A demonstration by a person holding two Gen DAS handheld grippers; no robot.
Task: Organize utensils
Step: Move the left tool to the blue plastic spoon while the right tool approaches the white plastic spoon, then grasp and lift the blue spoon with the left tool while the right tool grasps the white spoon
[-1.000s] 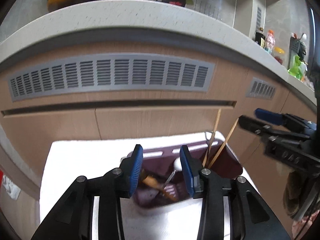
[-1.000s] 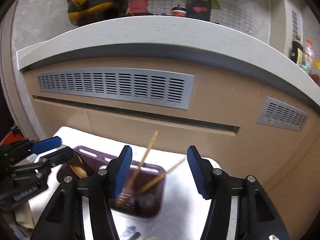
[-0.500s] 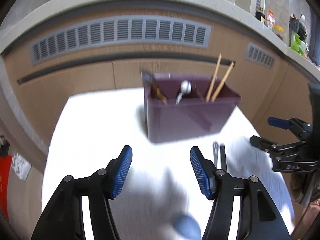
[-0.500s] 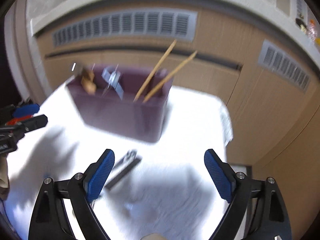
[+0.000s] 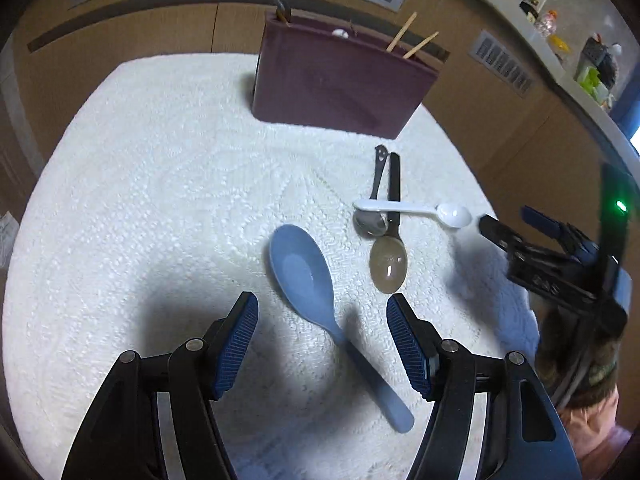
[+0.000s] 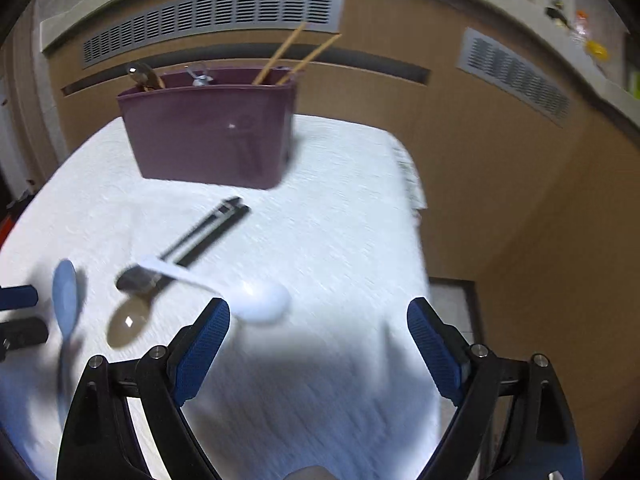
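Both grippers hang above a bench covered with a white textured cloth, and both have their blue-padded fingers spread wide with nothing between them. The left gripper sits over the handle end of a light blue spoon, which lies flat on the cloth with its bowl pointing away toward the back. The right gripper hovers near the bowl of a small white spoon, whose bowl lies just beyond the left finger.

That white spoon lies crosswise on top of two other utensils: a metal spoon and a black-handled spoon with a translucent brownish bowl, which lie side by side, handles pointing toward the back.

At the far side of the cloth stands a dark purple utensil holder, upright. Two wooden chopsticks lean out of its right end; a metal utensil tip and a brown-handled piece poke above its rim further left. Behind it runs a wood-toned cabinet front with grey vents.
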